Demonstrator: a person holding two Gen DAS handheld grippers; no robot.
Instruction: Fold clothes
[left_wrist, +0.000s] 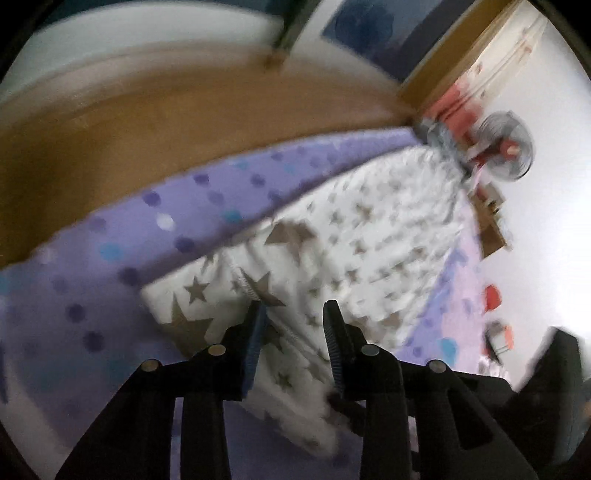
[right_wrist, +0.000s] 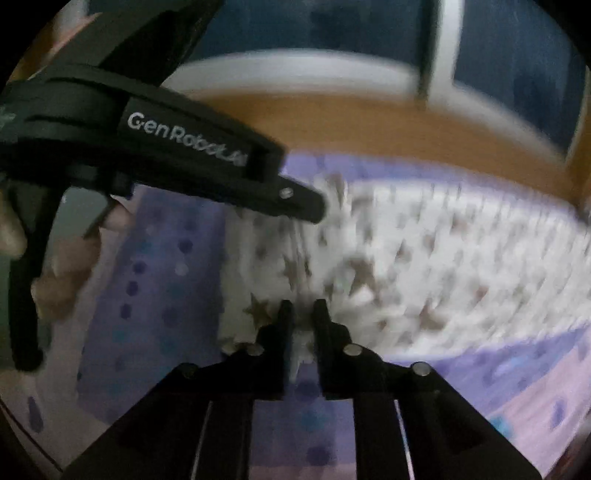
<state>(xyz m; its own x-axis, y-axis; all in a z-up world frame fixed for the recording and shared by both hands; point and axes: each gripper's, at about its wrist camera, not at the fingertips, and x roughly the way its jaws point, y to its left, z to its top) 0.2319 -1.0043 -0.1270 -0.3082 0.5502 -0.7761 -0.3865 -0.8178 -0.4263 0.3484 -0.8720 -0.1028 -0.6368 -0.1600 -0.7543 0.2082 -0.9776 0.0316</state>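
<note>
Purple bedding with darker and pale blue dots (left_wrist: 122, 236) covers the bed, and behind it runs a brown wooden headboard (left_wrist: 147, 122) under a dark window. On that bed lies the white, grey-starred fabric garment (left_wrist: 369, 236), spread long across the sheet, its near end bunched toward both grippers. Both views are smeared by motion blur, so fine edges and seams cannot be read.

The left gripper (left_wrist: 295, 308) has its jaws apart, one blue-padded finger on each side of a stitched edge of the starred cloth; whether the pads touch the fabric cannot be told. The right gripper (right_wrist: 303, 308) has its jaws close together with a pale strip of the cloth showing between them, so it appears clamped on the garment's near edge. In the right wrist view the left gripper's black body crosses the upper left, held by a hand (right_wrist: 66, 269), its tip just over the cloth.

How far the folding has gone the pictures do not settle: the cloth could be laid out for a fold or partly doubled already.

Risks, as a judgement: with only one gripper holding, a pull would drag the garment askew and wrinkle it rather than crease it cleanly. The left jaws could close on a single layer, or catch the dotted sheet beneath. The grippers work near each other and might collide. A thin pinch at the hem may slip out under quick motion.
</note>
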